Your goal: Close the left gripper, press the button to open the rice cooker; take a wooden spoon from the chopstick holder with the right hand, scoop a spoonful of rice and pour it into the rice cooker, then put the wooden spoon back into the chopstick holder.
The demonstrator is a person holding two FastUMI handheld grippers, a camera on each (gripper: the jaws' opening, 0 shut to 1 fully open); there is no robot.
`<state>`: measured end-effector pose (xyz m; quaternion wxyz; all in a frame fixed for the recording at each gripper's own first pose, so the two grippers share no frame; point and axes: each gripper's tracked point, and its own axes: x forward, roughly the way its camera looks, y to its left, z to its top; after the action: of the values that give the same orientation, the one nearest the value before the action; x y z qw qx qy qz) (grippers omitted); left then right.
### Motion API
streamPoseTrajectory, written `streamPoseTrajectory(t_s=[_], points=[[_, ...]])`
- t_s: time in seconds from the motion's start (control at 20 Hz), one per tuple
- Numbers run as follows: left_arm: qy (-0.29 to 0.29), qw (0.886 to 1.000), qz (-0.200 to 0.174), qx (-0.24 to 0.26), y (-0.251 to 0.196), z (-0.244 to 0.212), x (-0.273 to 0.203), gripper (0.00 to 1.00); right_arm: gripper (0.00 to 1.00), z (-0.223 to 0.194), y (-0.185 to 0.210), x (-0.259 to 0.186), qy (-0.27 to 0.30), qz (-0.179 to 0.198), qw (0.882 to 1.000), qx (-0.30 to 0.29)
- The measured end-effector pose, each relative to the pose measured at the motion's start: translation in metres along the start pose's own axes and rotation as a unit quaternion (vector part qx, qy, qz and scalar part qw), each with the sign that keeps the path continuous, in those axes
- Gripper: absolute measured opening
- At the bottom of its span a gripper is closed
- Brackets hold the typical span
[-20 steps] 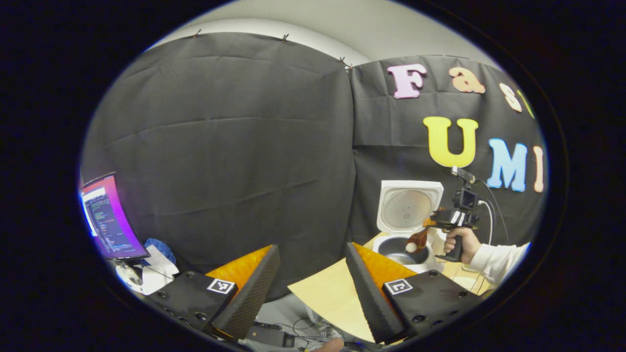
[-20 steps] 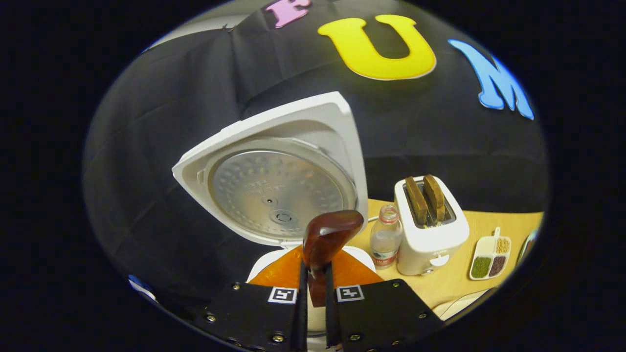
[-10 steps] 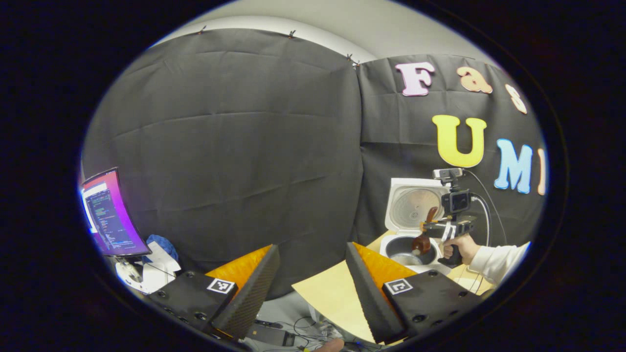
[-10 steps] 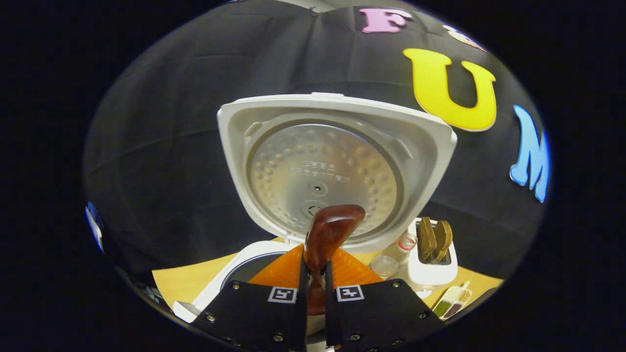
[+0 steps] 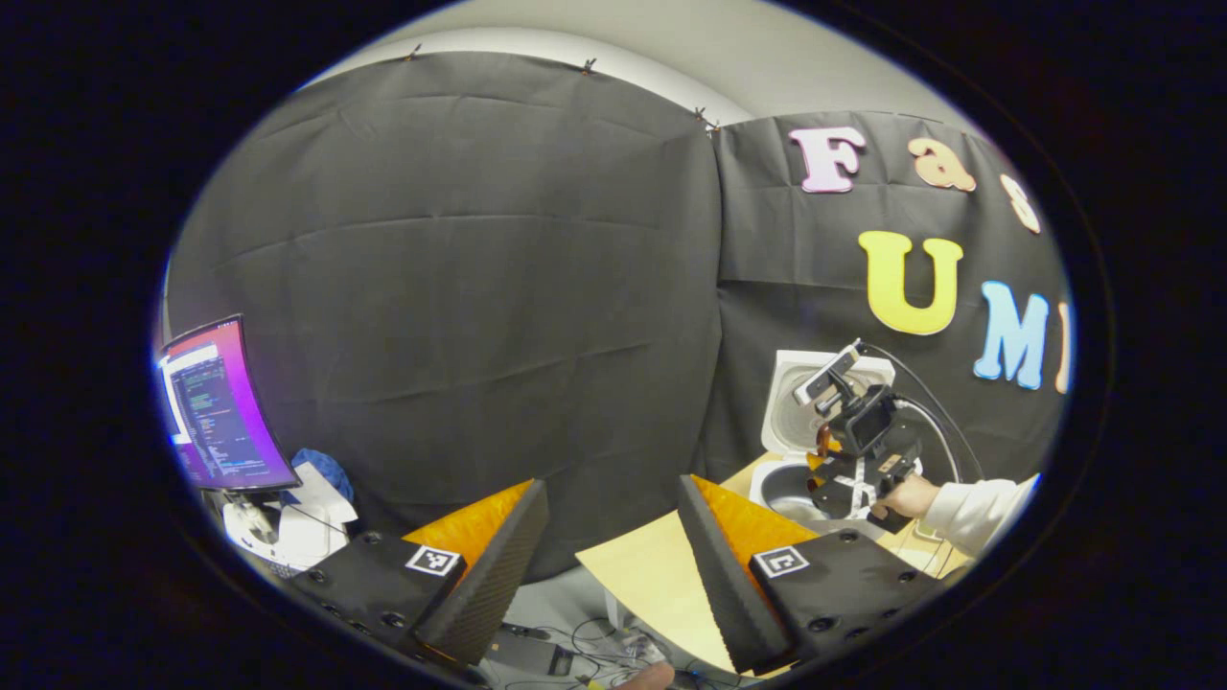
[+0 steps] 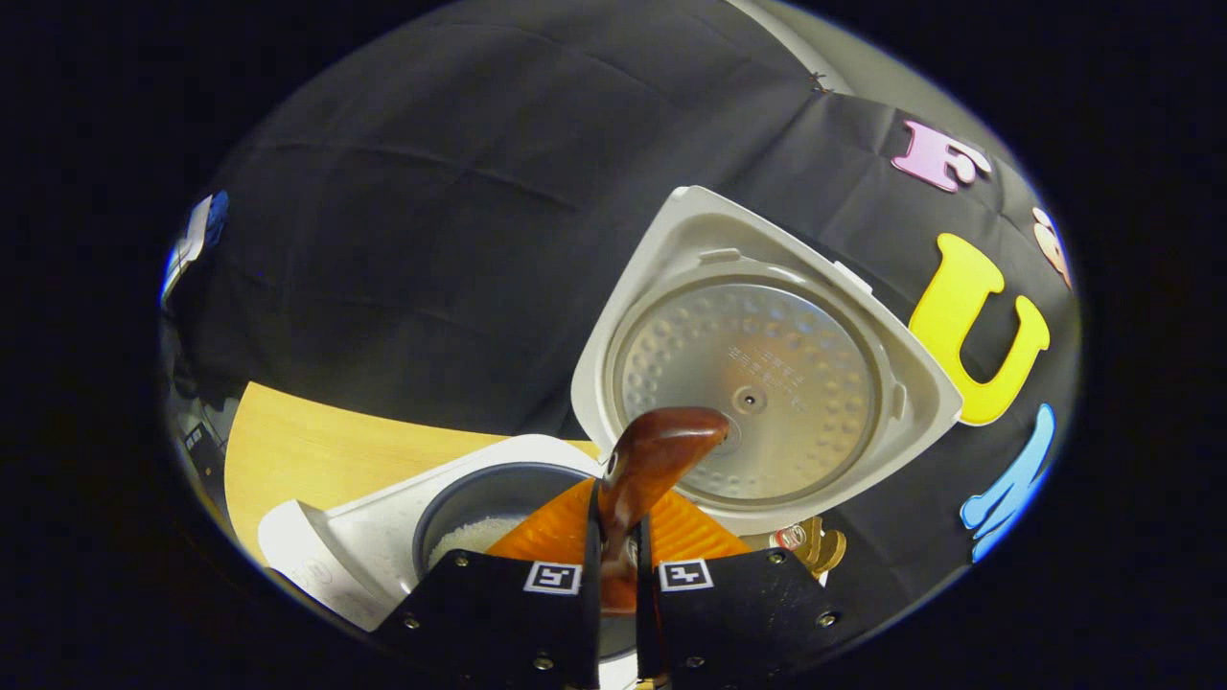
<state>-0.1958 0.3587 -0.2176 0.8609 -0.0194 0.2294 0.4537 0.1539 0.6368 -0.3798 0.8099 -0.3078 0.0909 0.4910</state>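
A: Two grippers are in service. Start with the largest item.

B: The rice cooker (image 6: 383,537) stands on the wooden table (image 6: 307,450), lid (image 6: 757,364) swung fully up, inner pot exposed. White rice (image 6: 474,537) lies at the bottom of the pot, so the pour appears done or nearly done.

A: Right gripper status?

B: The right gripper (image 6: 613,575) is clamped on the wooden spoon (image 6: 652,460), both fingers pressing the handle. The visible end of the spoon rises above the fingers in front of the lid. Seen from the left gripper view, the right gripper (image 5: 844,479) is tilted over the pot opening, held by a hand (image 5: 906,498) in a white sleeve.

A: Left gripper?

B: The left gripper (image 5: 613,556) hovers well apart from the cooker, fingers spread, holding nothing.

A: Current step and next requirement?

B: Judged step: tipping the spoonful into the pot. Next, level the spoon, lift it clear of the pot rim, and carry it to the chopstick holder. Maintain the clamp until the spoon is seated.
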Motion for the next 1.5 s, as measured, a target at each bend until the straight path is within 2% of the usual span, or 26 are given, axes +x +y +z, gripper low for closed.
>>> streamPoseTrajectory(t_s=[0.15,0.35,0.5,0.7,0.85,1.1,1.35,1.5], points=[[-0.008,1.0,0.007,-0.002,0.004,0.003,-0.011,0.91,0.16,0.003,0.0,-0.009,0.004,0.006,1.0,0.02],[-0.014,1.0,0.01,-0.011,0.007,0.004,-0.025,0.91,0.15,0.011,-0.011,-0.026,-0.001,0.017,0.996,0.091],[-0.024,1.0,0.005,-0.01,0.006,0.009,-0.037,0.9,0.15,0.009,-0.024,-0.042,0.002,0.014,0.989,0.15],[-0.035,0.999,-0.012,-0.009,0.008,0.014,-0.05,0.9,0.16,0.005,-0.042,-0.074,0.002,0.014,0.973,0.23],[-0.045,0.998,-0.036,-0.005,0.008,0.016,-0.06,0.9,0.15,0.002,-0.059,-0.108,0.002,0.001,0.959,0.284],[-0.066,0.994,-0.082,-0.009,0.011,0.027,-0.076,0.91,0.15,-0.003,-0.083,-0.175,-0.004,-0.027,0.922,0.387],[-0.068,0.988,-0.14,-0.019,0.014,0.015,-0.078,0.91,0.15,-0.019,-0.108,-0.249,-0.014,-0.078,0.891,0.447],[-0.062,0.979,-0.191,-0.036,-0.006,0.01,-0.076,0.91,0.15,-0.032,-0.122,-0.295,-0.017,-0.107,0.876,0.471]])
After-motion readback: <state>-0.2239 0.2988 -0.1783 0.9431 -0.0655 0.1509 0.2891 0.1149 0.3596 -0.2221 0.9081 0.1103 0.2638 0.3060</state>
